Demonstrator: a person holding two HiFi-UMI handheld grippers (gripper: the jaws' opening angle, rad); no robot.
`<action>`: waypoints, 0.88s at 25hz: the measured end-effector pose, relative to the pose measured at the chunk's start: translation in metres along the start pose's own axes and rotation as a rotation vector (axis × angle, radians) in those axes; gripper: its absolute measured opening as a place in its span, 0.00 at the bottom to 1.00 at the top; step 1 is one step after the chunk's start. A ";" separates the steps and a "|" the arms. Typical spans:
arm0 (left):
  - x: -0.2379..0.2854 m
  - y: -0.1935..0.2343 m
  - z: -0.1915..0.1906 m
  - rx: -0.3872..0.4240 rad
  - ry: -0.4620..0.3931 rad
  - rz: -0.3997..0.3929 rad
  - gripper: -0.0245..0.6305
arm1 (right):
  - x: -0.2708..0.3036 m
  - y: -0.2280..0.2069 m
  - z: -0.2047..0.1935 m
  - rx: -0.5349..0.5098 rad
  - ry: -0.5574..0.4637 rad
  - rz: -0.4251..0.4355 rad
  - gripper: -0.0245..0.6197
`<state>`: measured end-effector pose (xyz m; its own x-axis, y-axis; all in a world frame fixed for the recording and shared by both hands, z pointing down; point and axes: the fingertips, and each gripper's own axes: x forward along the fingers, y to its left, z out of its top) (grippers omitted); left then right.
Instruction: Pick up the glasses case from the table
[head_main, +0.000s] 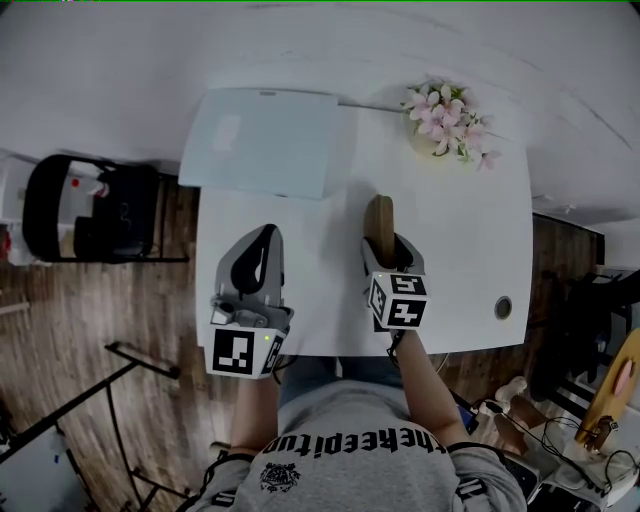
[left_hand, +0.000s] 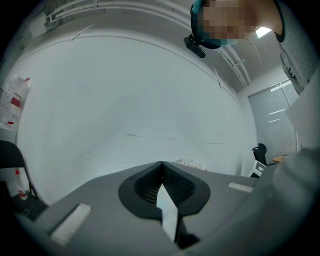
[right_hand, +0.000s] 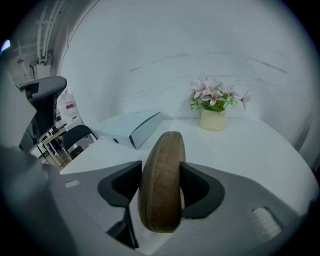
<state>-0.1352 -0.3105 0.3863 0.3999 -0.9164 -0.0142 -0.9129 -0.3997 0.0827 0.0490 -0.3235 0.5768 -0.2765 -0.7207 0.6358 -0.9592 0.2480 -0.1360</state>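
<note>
Head view: glasses case (head_main: 379, 222) stood on edge on the table (head_main: 470, 240), right gripper (head_main: 385, 250) astride it, ready to lift.
Left gripper view: left gripper (left_hand: 161, 166) jaws together, empty, not needed here.
Right gripper view: jaws clamped on the glasses case, which apparently rested on the table.

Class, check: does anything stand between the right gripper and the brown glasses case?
Nothing visible does. The glasses case already stands on edge between the jaws of the right gripper, both pads against its sides.
</note>
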 end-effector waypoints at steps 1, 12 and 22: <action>-0.001 -0.002 0.001 0.002 -0.002 -0.004 0.06 | -0.003 0.000 0.002 0.001 -0.012 0.002 0.40; -0.006 -0.027 0.013 0.019 -0.028 -0.054 0.06 | -0.043 -0.001 0.029 -0.027 -0.151 0.010 0.40; -0.016 -0.051 0.024 0.037 -0.051 -0.101 0.06 | -0.088 0.003 0.047 -0.057 -0.266 0.020 0.40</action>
<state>-0.0968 -0.2755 0.3583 0.4866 -0.8708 -0.0710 -0.8707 -0.4900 0.0416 0.0673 -0.2903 0.4847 -0.3088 -0.8582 0.4100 -0.9505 0.2946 -0.0990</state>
